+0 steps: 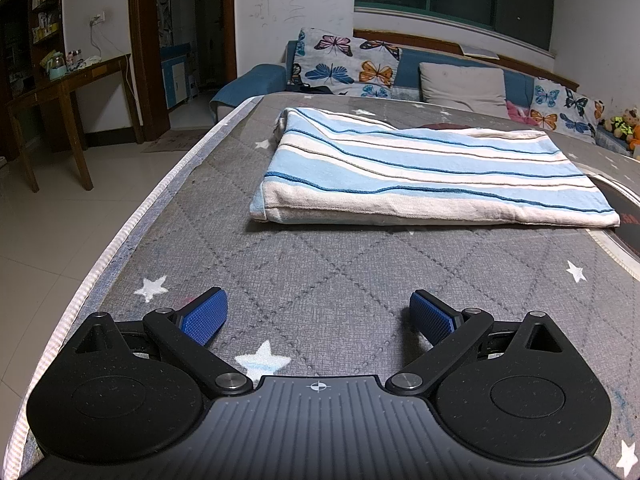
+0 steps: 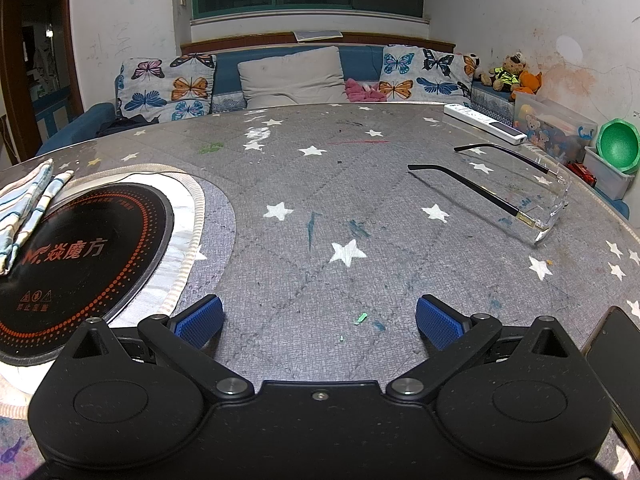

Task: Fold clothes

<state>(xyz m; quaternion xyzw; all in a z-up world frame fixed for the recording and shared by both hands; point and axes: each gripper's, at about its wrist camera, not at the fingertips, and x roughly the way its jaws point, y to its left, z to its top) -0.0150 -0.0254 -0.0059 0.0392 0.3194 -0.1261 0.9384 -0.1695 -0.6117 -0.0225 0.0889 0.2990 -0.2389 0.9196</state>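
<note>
While both hand-held grippers are held spread and empty, the striped garment (image 1: 432,168) is found ahead of the left hand-held gripper (image 1: 318,318), lengthwise crosswise; the right hand-held gripper (image 2: 318,320) is farther off.

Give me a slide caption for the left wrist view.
Open left gripper rests short of a folded striped cloth on the star-print table cover.

Ahead-left of the right hand-held gripper (image 2: 319,316), the striped cloth (image 2: 24,204) runs off the picture's left edge. To its right, a dark phone (image 2: 616,360) is cut by the edge. The black disc (image 2: 80,256) carries warning print too small to read.
</note>
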